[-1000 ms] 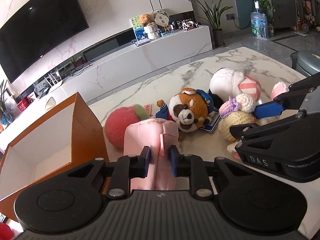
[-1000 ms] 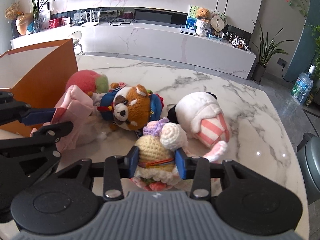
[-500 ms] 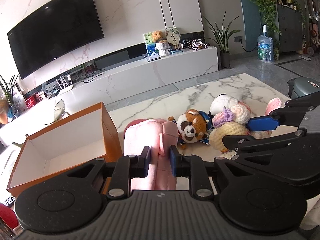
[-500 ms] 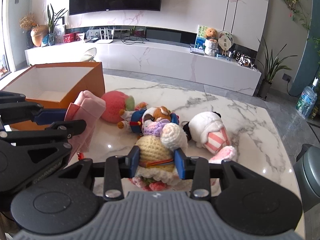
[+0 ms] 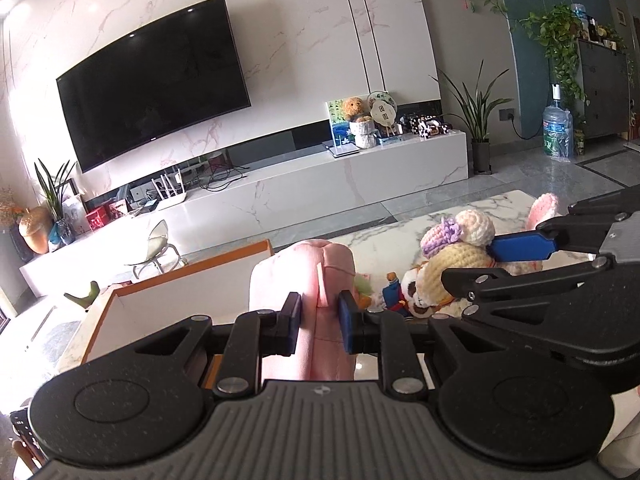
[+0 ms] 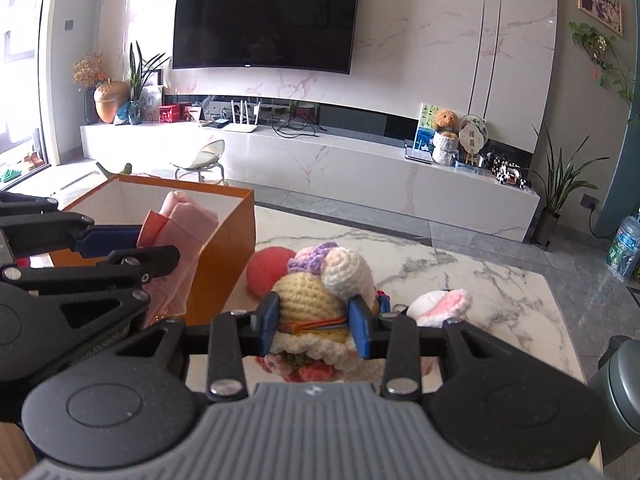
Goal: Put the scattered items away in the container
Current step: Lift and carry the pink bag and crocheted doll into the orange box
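I am mid-carry, left gripper (image 5: 319, 322) jaws clamped on the pink plush (image 5: 304, 280) beside the orange box (image 6: 216, 240), right gripper (image 6: 314, 328) jaws gripping the crochet doll (image 6: 316, 292) above the table (image 6: 480, 280); next, release inside

Bright daylight, strongest from the window (image 6: 20, 64) at far left of right wrist view. Ceiling spots glare on the marble wall (image 5: 280, 32). Sheen on the counter (image 6: 480, 280). Heavy fisheye bending at edges, dark corner vignetting. Focus sharp throughout; no motion blur.
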